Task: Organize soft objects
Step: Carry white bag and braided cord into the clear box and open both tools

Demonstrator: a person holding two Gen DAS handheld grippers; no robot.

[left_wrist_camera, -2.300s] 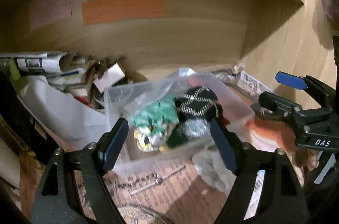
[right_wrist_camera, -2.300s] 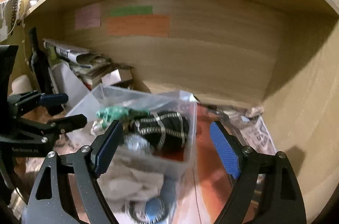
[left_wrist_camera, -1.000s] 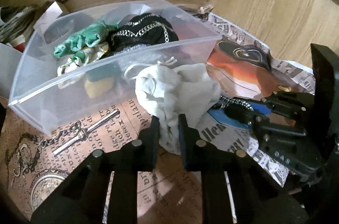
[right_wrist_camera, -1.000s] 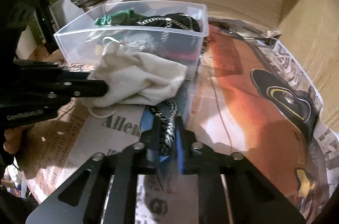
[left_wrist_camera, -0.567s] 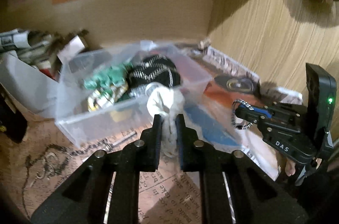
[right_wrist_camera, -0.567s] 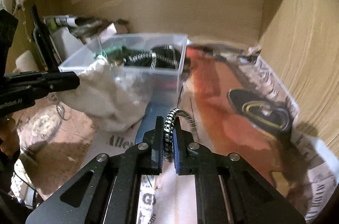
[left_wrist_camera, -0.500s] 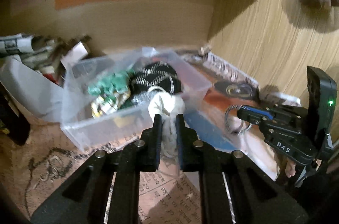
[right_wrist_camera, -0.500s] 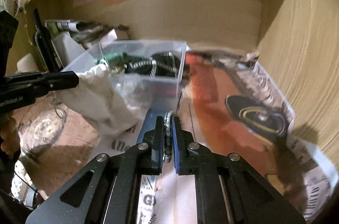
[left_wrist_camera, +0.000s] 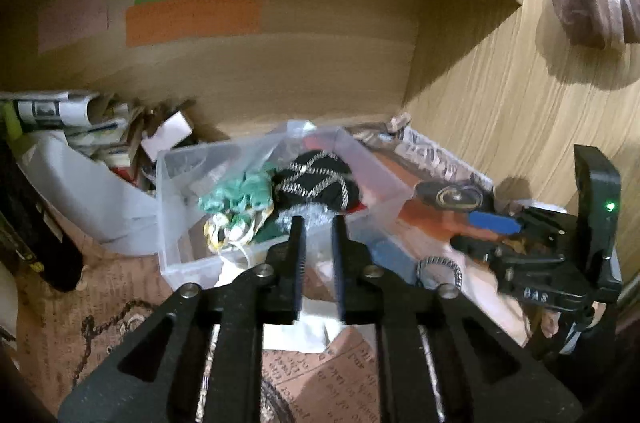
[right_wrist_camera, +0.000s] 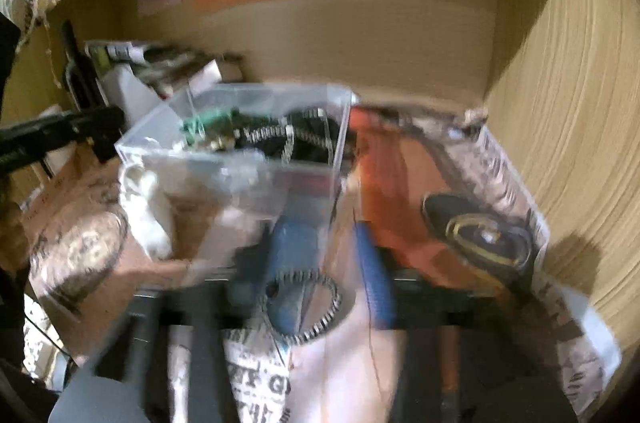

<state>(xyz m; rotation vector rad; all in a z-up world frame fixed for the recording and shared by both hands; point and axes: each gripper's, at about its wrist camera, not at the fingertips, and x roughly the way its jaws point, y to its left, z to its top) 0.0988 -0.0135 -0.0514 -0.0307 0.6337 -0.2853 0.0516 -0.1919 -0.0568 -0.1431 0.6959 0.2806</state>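
Note:
A clear plastic bin [left_wrist_camera: 176,255] holds a black pouch with silver chain pattern [left_wrist_camera: 316,183] and green cloth [left_wrist_camera: 236,195]. My left gripper [left_wrist_camera: 318,255] stands in front of the bin with its jaws slightly apart and nothing between them; the white cloth pouch [left_wrist_camera: 300,331] lies below it on the newspaper. It also shows by the bin in the right wrist view [right_wrist_camera: 144,207]. My right gripper [right_wrist_camera: 320,263] is open in a blurred frame. The black-and-white braided ring [right_wrist_camera: 300,307] lies loose below it, also in the left wrist view [left_wrist_camera: 438,269].
Newspaper sheets [right_wrist_camera: 480,183] cover the wooden shelf floor. Papers and boxes [left_wrist_camera: 100,139] pile at the back left. A dark bottle [left_wrist_camera: 36,243] stands at the left. A chain [left_wrist_camera: 108,319] lies on the paper. The wooden side wall [right_wrist_camera: 560,103] is on the right.
My left gripper has let go of the white cloth pouch, which dropped to the newspaper. My right gripper has opened and released the braided ring.

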